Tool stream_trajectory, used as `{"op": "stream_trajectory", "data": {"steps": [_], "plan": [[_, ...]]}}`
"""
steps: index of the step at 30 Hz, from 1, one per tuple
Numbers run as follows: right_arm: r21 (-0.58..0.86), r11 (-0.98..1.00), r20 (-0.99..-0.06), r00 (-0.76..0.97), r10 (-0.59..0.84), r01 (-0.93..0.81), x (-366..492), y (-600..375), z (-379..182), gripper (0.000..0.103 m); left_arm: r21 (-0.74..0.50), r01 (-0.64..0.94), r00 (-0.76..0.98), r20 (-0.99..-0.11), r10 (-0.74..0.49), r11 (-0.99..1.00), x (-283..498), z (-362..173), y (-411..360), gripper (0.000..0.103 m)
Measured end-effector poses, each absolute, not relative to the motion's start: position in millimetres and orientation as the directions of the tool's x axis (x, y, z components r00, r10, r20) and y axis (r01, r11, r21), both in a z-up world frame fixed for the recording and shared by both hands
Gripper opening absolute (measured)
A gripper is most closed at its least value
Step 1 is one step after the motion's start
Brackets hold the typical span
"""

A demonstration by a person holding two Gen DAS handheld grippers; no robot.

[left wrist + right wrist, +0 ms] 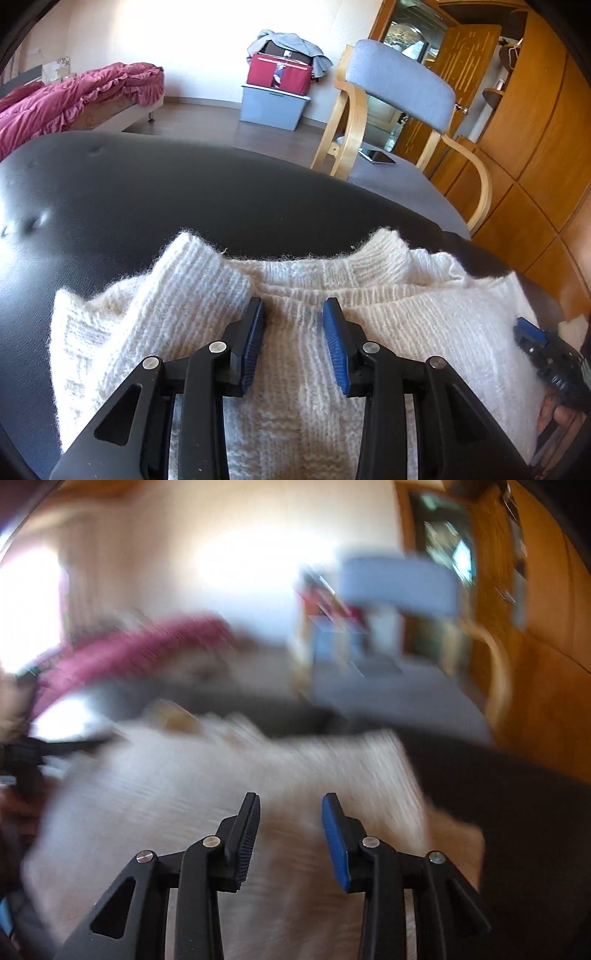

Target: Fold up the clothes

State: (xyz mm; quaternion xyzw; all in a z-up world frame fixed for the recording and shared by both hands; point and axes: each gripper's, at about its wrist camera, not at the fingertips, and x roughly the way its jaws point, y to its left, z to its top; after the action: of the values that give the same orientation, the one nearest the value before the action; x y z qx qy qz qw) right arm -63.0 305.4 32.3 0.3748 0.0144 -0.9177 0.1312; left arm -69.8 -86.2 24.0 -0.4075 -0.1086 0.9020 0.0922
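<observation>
A cream knitted sweater [303, 295] lies folded on a black padded surface [129, 192]. My left gripper [294, 310] hovers over it with its blue pads apart; a sleeve fold rests against the left pad, and nothing is pinched. The tip of the right gripper [532, 338] shows at the right edge of the left wrist view, over the sweater's right side. The right wrist view is motion-blurred. In it my right gripper [290, 804] stands open above the sweater [221, 775], with only fabric seen below the gap. A hand appears at the lower right of the left wrist view.
A wooden armchair with grey cushions [399, 88] stands beyond the surface, a phone [376, 156] on its seat. Farther back are a grey bin [271, 107] with a red bag, a bed with a pink quilt [74, 99], and wooden cabinets [517, 147] on the right.
</observation>
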Motion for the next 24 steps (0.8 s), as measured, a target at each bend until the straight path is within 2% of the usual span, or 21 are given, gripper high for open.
{"op": "stream_trajectory", "data": {"steps": [4,6,8,10,12,14,18,20,24], "plan": [[0.312,-0.932,-0.659,-0.664,-0.353,0.185,-54.5,334.9,28.1,0.038,-0.289,-0.153,-0.627,-0.711,0.319,-0.945,-80.2,23.2,-88.4,0.036],[0.36,-0.92,-0.647,-0.669,-0.367,0.157,-41.7,337.9,27.6,0.038,-0.295,-0.173,-0.619,-0.71,0.336,-0.94,-80.9,23.3,-87.9,0.036],[0.342,-0.929,-0.653,-0.677,-0.341,0.138,-31.7,333.5,29.2,0.038,-0.254,-0.18,-0.624,-0.717,0.31,-0.95,-77.7,25.2,-82.0,0.037],[0.247,-0.964,-0.677,-0.694,-0.244,0.098,-30.9,319.1,38.2,0.037,-0.213,-0.183,-0.631,-0.723,0.281,-0.96,-75.1,27.0,-76.3,0.037],[0.16,-0.983,-0.66,-0.731,-0.175,0.091,-32.0,299.8,47.0,0.037,-0.212,-0.181,-0.631,-0.724,0.279,-0.96,-76.0,26.9,-75.7,0.037],[0.156,-0.965,-0.604,-0.752,-0.263,0.212,-35.2,273.9,60.1,0.037,-0.223,-0.179,-0.628,-0.724,0.286,-0.958,-76.5,26.2,-77.2,0.037],[0.141,-0.919,-0.672,-0.646,-0.362,0.369,-72.8,215.9,64.5,0.038,-0.223,-0.179,-0.628,-0.724,0.285,-0.958,-75.9,25.1,-77.4,0.037],[0.138,-0.908,-0.728,-0.582,-0.364,0.395,-91.6,199.3,51.3,0.038,-0.226,-0.177,-0.628,-0.723,0.287,-0.958,-76.0,24.9,-77.5,0.037],[0.175,-0.907,-0.721,-0.578,-0.383,0.384,-101.8,206.2,33.5,0.039,-0.204,-0.175,-0.631,-0.728,0.269,-0.963,-74.8,24.9,-74.5,0.037]]}}
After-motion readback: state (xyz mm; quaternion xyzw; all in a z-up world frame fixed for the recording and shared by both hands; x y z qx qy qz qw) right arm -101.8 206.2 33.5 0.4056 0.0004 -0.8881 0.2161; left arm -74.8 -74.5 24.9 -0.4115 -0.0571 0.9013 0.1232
